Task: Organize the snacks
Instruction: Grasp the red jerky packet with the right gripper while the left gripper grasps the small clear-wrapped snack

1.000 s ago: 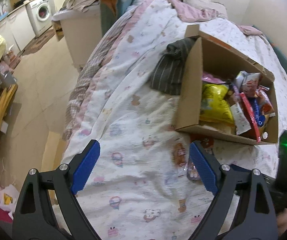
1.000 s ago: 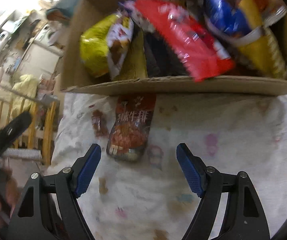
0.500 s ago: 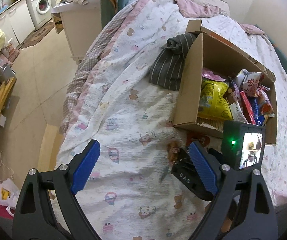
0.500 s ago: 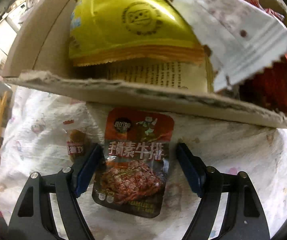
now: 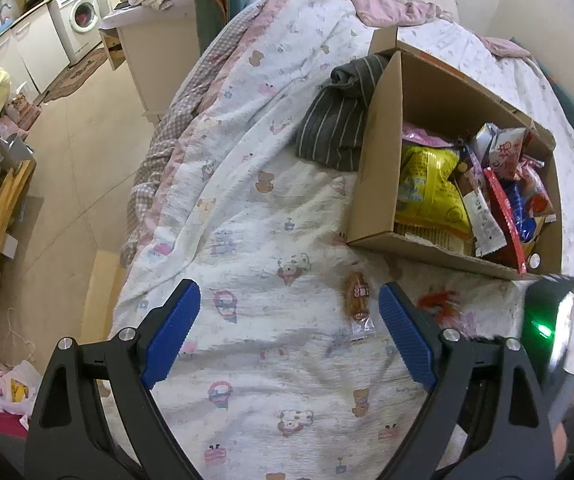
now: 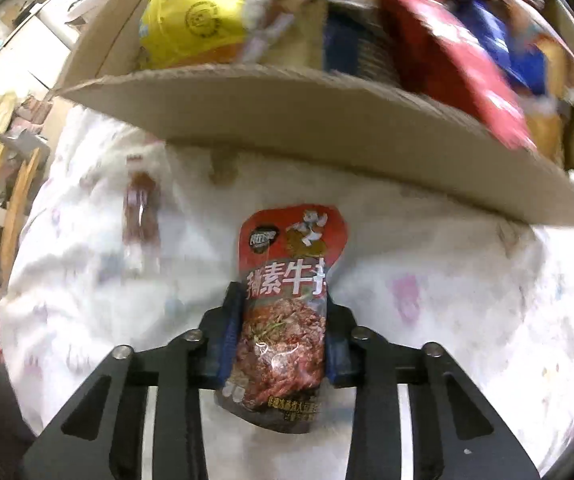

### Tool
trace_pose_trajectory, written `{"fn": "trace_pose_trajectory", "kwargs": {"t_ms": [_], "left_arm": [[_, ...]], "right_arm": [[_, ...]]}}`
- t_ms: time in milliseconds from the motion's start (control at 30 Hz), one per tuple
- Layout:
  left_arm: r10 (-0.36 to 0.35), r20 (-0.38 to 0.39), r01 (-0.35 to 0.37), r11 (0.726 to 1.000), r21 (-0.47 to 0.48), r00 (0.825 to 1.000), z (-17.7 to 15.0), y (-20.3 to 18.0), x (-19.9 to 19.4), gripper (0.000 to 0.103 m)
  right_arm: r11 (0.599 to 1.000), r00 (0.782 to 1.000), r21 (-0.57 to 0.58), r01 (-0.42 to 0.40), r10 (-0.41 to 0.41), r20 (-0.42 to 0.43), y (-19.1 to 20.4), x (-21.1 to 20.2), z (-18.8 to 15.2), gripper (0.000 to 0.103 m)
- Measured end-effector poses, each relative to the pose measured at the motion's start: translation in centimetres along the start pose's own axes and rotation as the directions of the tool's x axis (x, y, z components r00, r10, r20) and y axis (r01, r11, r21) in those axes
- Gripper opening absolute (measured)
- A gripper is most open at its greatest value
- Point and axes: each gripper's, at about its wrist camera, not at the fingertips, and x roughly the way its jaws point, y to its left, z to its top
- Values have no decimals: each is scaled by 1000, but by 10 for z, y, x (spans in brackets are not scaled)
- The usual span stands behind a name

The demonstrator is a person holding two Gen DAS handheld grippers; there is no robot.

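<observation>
Jaws closing on pouch (image 6: 283, 320) at lower centre; left gripper (image 5: 287, 328) agape, empty. Pickup step; next, lift into box (image 6: 327, 136).

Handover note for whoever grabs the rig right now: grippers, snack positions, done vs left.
Right gripper: jaws closing on the red meat-snack pouch, which sits between the pads, just in front of the cardboard box.
Left gripper: open, empty, above the quilt.
Done: most snacks already sit in the box.
Left: get the pouch into the box, then the small brown snack packet lying on the quilt.
</observation>
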Motion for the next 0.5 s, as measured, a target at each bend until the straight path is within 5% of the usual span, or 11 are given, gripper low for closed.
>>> {"fn": "trace_pose_trajectory", "kwargs": {"t_ms": [33,267,500], "left_arm": [[4,-5,-4,1000,7,1000,-2,-2,2,89],[35,-63,-34,999,16,997,-10,-11,25,89],[54,-120,-52,998,23,991,-14,-27,49,88]], "right_arm": [[1000,1000,8,-12,12,-10,-6,-3,-8,12],[974,980,111,-199,196,36,-50,-20,-36,12],[943,946,124,-310,293,137,-79,-55,-51,12]]}}
